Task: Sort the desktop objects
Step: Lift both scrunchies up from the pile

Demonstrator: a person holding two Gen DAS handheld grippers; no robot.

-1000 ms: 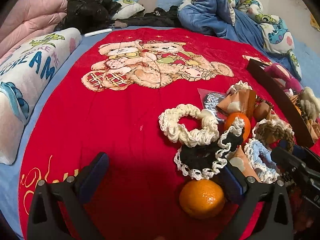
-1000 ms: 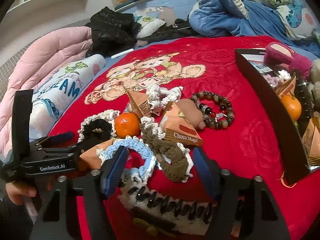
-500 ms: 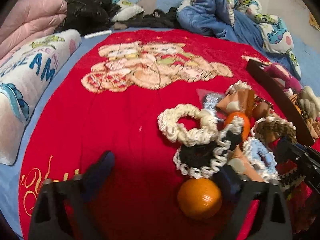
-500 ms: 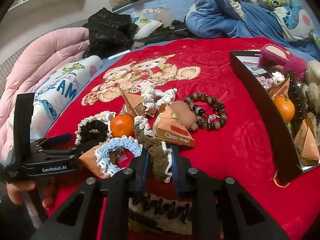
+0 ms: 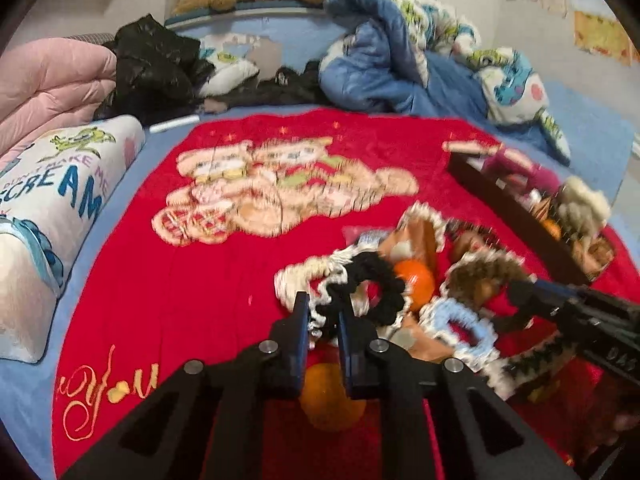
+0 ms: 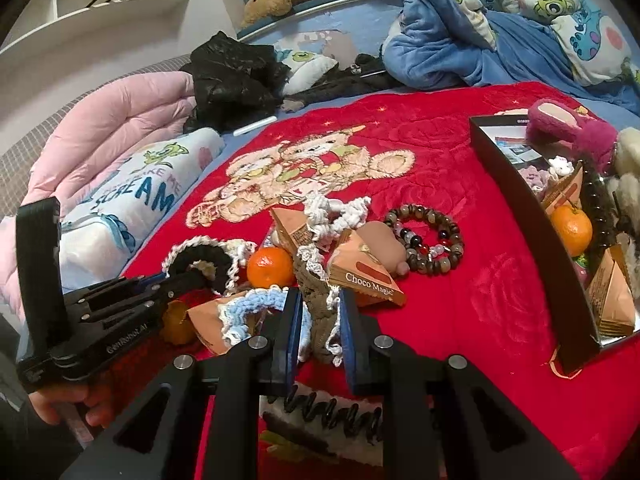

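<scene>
Two grippers over a red blanket [image 6: 460, 312], each clamped on a scrunchie. Far left: left gripper [image 5: 323, 312], jaws just closed tight on the black scrunchie [image 5: 372, 280], view blurred; a mandarin [image 5: 332, 396] half hidden beneath its jaws. Centre: right gripper [image 6: 319, 312], jaws just closed on the brown scrunchie [image 6: 320, 300]; blue scrunchie [image 6: 256, 304] just left, partly covered. Right: black box [image 6: 532, 236], cut off at the frame edge, contents crowded.

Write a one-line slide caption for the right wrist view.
Right hand-held gripper clamps a brown scrunchie amid oranges and snack packs on a red blanket, beside a part-filled black box.
</scene>
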